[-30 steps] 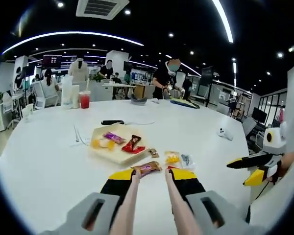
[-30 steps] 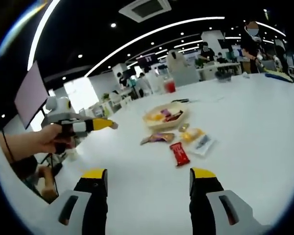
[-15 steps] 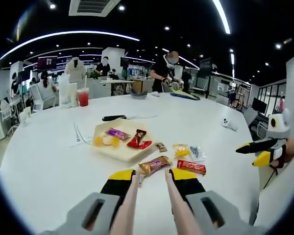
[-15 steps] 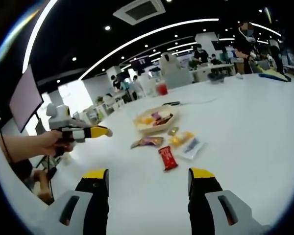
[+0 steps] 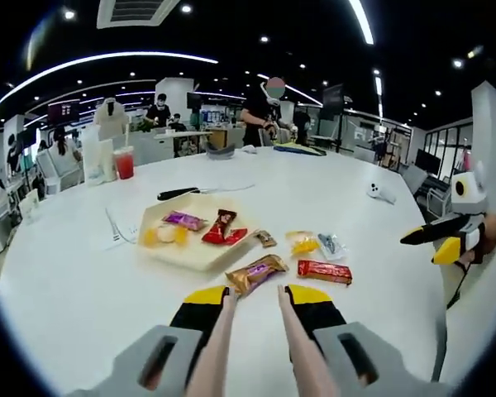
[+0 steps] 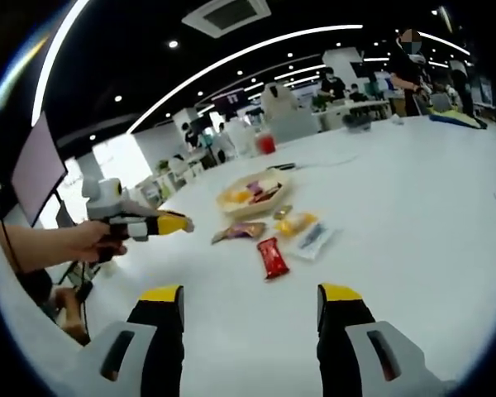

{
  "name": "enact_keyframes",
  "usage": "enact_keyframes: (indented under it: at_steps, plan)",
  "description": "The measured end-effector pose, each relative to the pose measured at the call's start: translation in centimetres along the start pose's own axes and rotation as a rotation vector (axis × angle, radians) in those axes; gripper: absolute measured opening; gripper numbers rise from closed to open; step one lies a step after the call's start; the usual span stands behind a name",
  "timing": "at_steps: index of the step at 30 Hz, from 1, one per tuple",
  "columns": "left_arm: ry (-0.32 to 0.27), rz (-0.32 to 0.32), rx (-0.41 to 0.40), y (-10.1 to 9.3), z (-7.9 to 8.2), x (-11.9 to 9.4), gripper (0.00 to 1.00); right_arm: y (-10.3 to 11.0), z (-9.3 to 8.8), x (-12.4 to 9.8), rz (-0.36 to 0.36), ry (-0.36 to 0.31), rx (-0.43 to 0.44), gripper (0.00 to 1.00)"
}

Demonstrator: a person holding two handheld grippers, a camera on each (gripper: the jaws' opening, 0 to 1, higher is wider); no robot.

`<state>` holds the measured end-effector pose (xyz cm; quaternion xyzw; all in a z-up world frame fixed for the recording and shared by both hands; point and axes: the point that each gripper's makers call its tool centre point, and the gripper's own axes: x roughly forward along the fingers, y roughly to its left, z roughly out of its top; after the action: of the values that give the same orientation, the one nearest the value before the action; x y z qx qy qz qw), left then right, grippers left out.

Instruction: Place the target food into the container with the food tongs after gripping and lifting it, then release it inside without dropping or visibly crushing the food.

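My left gripper (image 5: pixel 256 298) is shut on a pair of beige food tongs (image 5: pixel 221 331), whose two arms stand apart between the yellow-tipped jaws. Just ahead of the tong tips lies a purple-brown wrapped snack (image 5: pixel 255 273), with a red wrapped bar (image 5: pixel 324 271) to its right. Behind them a cream tray (image 5: pixel 186 258) holds several wrapped snacks. My right gripper (image 6: pixel 250 298) is open and holds nothing, well short of the red bar (image 6: pixel 271 256) and the tray (image 6: pixel 231 204). A hand holds the left gripper (image 6: pixel 175 223) at that view's left. The right gripper (image 5: pixel 434 241) shows at the right.
A yellow packet (image 5: pixel 302 243), a clear packet (image 5: pixel 331 244) and a small brown candy (image 5: pixel 265 238) lie beside the tray. A black-handled utensil (image 5: pixel 178 193), a red drink cup (image 5: pixel 124 162) and a white controller (image 5: pixel 379 193) sit farther back on the white table. People stand beyond.
Both cameras have shifted; the purple snack and red bar now show fully ahead of the tong tips. The tongs stay held and the right jaws stay apart. Nothing on the table moved.
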<state>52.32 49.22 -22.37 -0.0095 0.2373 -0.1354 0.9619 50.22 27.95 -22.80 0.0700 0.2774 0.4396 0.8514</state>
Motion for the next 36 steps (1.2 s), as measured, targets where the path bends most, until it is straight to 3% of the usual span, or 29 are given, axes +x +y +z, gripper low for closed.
enact_keyframes:
  at_steps: [6,12,23,33,36]
  plan:
    - [0.032,-0.002,0.043,0.5,-0.4,1.1,0.25,-0.1,-0.6,0.8,0.003,0.032,-0.002,0.65]
    - [0.078,-0.002,0.107,1.2,-0.9,2.1,0.25,-0.2,0.3,1.1,0.002,0.007,-0.004,0.63]
    - [0.110,-0.025,0.118,3.3,-1.6,4.0,0.25,-0.1,0.1,2.1,0.006,0.022,0.012,0.63]
    - [0.166,-0.080,0.162,3.0,-2.9,5.1,0.25,-0.1,-0.3,2.4,0.004,0.041,0.022,0.62]
    - [0.194,-0.074,0.130,3.3,-3.6,5.4,0.24,-0.2,-0.2,2.4,-0.004,0.038,0.022,0.61]
